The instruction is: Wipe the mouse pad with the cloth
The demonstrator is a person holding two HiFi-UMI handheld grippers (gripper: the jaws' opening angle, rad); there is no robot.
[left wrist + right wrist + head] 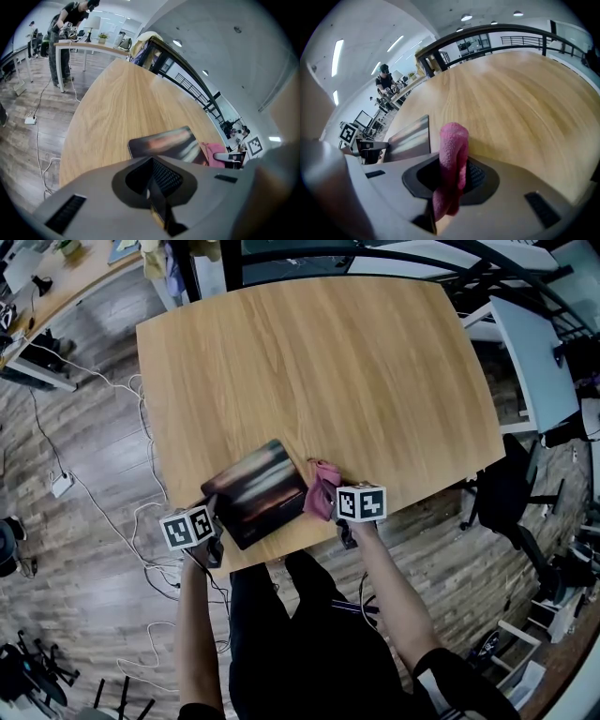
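Bright, even indoor light from ceiling strip lamps (338,56). Pale glare streaks smear mouse pad (260,491). Only faint shadows on desk (319,371). Heavy fisheye bending, black corners in gripper views. Near foreground soft.

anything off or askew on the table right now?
Only the mouse pad: it lies skewed, close to the near edge of the table. The pink cloth is bunched in the shut right gripper. No spill or damage shows.
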